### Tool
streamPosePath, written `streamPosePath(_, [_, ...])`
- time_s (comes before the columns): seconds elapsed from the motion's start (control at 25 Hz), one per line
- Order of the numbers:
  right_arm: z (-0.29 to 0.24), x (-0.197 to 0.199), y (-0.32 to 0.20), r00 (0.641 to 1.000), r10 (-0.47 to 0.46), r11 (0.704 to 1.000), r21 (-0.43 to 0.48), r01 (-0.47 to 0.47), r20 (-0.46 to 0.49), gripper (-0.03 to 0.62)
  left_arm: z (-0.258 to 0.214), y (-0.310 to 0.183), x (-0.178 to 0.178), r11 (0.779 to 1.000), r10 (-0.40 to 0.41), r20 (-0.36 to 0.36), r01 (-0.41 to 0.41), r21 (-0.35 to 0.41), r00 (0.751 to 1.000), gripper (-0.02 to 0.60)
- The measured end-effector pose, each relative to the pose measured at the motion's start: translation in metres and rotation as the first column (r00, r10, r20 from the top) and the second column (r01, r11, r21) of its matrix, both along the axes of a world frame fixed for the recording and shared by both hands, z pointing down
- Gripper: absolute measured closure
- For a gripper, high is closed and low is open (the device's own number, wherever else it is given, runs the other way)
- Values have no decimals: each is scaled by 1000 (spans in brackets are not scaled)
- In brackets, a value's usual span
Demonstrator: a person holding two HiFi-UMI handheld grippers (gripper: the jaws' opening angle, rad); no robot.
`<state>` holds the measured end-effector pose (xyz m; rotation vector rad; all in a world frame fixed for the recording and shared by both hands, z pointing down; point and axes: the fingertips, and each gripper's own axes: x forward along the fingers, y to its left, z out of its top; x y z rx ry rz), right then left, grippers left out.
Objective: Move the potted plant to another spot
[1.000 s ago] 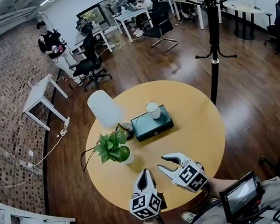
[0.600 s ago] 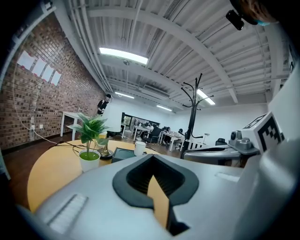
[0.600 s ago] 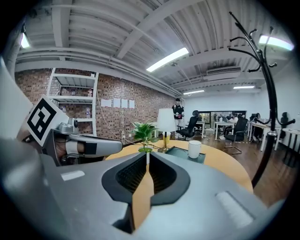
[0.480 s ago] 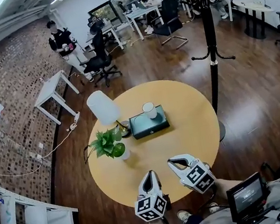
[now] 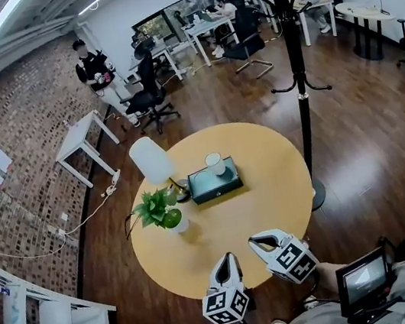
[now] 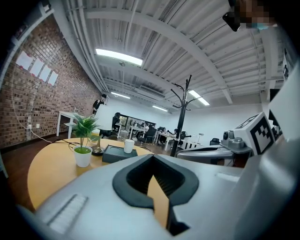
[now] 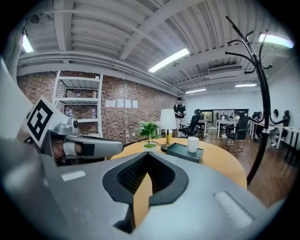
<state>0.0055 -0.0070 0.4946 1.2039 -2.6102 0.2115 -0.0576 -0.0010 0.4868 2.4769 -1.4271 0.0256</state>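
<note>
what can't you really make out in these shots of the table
- Head view: potted plant, its pot mostly under the leaves.
- All views: what the cup holds, too small.
- Head view: coat rack, its foot partly behind the table.
- Head view: sheets on the brick wall, too small to read.

Potted plant [image 5: 161, 210] on table [image 5: 233, 225], left of box [image 5: 215, 183], lamp [image 5: 150, 160] behind

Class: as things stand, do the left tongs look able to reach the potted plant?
Probably yes: only bare table lies between the left tongs and potted plant; they're shut, though.
</note>
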Motion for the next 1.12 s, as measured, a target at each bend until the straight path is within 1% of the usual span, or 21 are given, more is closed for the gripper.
streamPosePath(0.16, [-6,-2,19,999,37,999,-7,-37,7,588,-7,17,-2,999,39,-10,-39,8,999,586])
streamPosePath(0.4, [-6,-12,35,998,60,998,-9,-60,16,588,-8,31,-9,997,73,-19,-73,18,997,586])
streamPosePath(0.64, [-8,-16,44,996,80,997,-18,-79,28,588,-14,40,-13,996,89,-28,-89,29,996,586])
streamPosePath(0.88, [-6,-18,49,997,72,997,-24,-72,18,588,-11,44,-13,996,86,-42,-85,24,995,586])
streamPosePath(1.12, [-4,-17,47,997,73,997,-25,-72,11,588,-10,43,-12,996,88,-41,-87,22,995,586])
